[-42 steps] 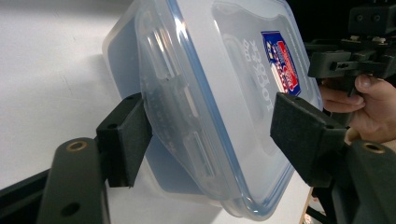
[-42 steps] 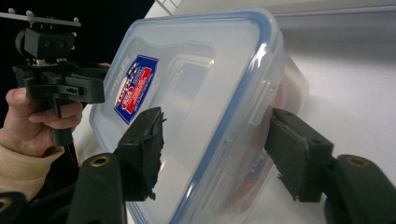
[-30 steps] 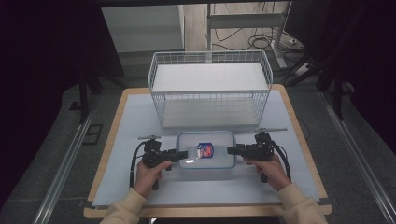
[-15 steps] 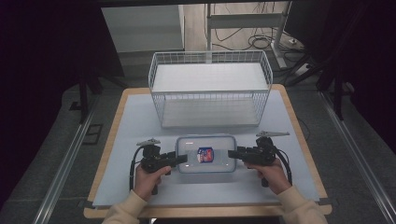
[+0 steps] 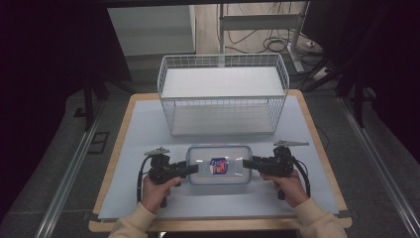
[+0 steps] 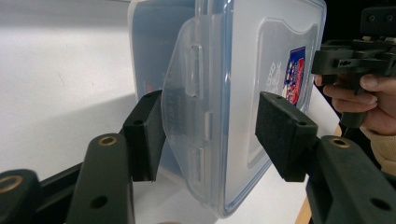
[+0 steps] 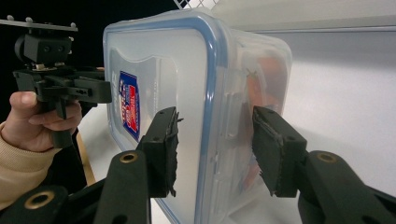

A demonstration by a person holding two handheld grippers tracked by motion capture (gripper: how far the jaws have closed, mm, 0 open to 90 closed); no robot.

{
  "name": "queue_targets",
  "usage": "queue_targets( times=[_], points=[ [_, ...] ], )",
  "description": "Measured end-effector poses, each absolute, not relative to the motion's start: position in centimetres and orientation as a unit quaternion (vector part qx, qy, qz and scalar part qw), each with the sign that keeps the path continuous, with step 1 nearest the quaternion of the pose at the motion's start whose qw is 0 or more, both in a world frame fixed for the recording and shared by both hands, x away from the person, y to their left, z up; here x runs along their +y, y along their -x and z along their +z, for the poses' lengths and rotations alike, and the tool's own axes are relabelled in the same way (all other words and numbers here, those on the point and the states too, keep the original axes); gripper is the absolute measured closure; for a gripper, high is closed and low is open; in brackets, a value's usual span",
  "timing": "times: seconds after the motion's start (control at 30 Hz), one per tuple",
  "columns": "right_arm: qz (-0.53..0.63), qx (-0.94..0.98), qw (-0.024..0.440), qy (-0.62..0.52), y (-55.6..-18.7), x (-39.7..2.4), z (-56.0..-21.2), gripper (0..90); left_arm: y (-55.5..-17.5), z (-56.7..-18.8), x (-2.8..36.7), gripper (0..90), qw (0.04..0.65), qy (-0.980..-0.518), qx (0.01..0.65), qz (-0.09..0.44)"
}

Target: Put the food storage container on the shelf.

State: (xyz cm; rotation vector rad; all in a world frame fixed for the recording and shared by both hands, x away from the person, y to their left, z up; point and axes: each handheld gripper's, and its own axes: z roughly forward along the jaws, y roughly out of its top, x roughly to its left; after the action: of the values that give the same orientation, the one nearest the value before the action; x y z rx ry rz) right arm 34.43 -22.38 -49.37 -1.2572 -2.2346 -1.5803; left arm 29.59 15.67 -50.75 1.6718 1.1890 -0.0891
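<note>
Right gripper [image 5: 246,164] clamps the box [image 5: 219,164] end at lower centre; left gripper [image 5: 194,168] jaws, just closing, straddle the latch flap [image 6: 187,116] with a gap; seat both pads first.

White wire basket w/ a flat white shelf board on top [image 5: 223,82] stands at far side of the pale blue-grey mat [image 5: 143,126], which covers the light wooden tabletop [image 5: 126,111]. Behind the table: metal desk frame [image 5: 257,22] w/ black cables [image 5: 275,44] on the floor. Grey floor rails [image 5: 69,171] run along both sides. Dark surroundings.
</note>
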Motion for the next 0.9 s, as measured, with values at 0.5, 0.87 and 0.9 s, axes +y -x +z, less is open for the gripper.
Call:
queue_targets(
  times=[0.5,0.87,0.9],
  points=[
    [-0.533,-0.734,0.064,0.416,-34.3,-22.5,-49.0,52.7,-29.3,-49.8,15.5,43.6,0.519,-0.700,0.490,-0.017],
    [-0.540,-0.738,0.045,0.401,-34.2,-22.4,-47.6,52.6,-29.3,-48.7,15.5,43.7,0.526,-0.702,0.480,-0.010],
    [-0.541,-0.738,0.044,0.401,-34.2,-22.4,-47.4,52.6,-29.3,-48.6,15.5,43.7,0.526,-0.702,0.480,-0.009]
  ],
)
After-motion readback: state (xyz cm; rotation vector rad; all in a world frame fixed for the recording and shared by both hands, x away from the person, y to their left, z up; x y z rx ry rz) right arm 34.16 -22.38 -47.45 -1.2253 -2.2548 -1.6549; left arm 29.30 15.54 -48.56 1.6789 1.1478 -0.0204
